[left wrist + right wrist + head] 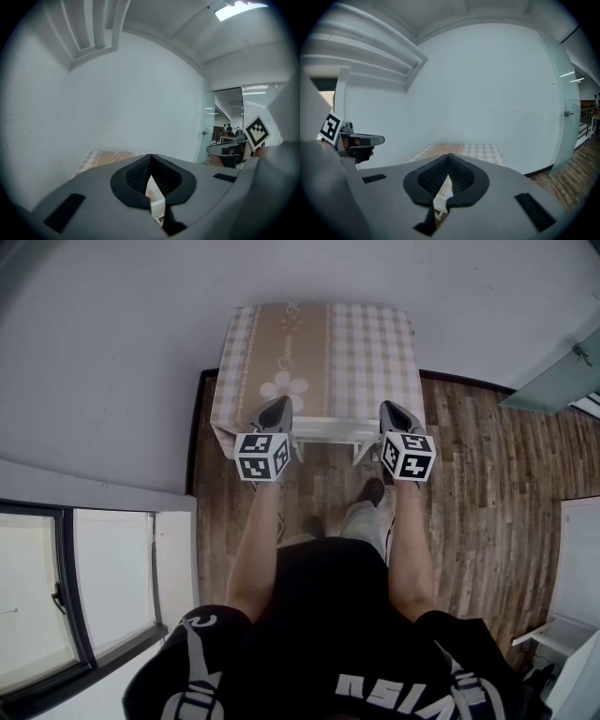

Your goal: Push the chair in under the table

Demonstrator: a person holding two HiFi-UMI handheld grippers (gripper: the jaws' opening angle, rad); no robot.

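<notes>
Wood floor point(487, 484), checked table point(366, 343); left gripper point(278, 402) and right gripper point(395, 408), fingers pressed together, at white chair point(323, 430).

- Wood plank floor point(487, 484), brown, boards mixed light and dark.
- Plain white wall point(112, 352) at the far side and the left.
- Dark baseboard point(199, 456) along the foot of the wall, at the floor's left edge.
- Window point(66, 596) with a dark frame, lower left, bright outside.
- Glass partition point(567, 93) on the right, small handle on it; floor runs on behind.
- Ceiling light point(239, 8), lit, top right.
- White ribbed moulding point(93, 28) high on the wall.
- White furniture point(577, 559) at the right edge, cut off.
- Distant desks point(227, 138) past the glass, too small to detail.
</notes>
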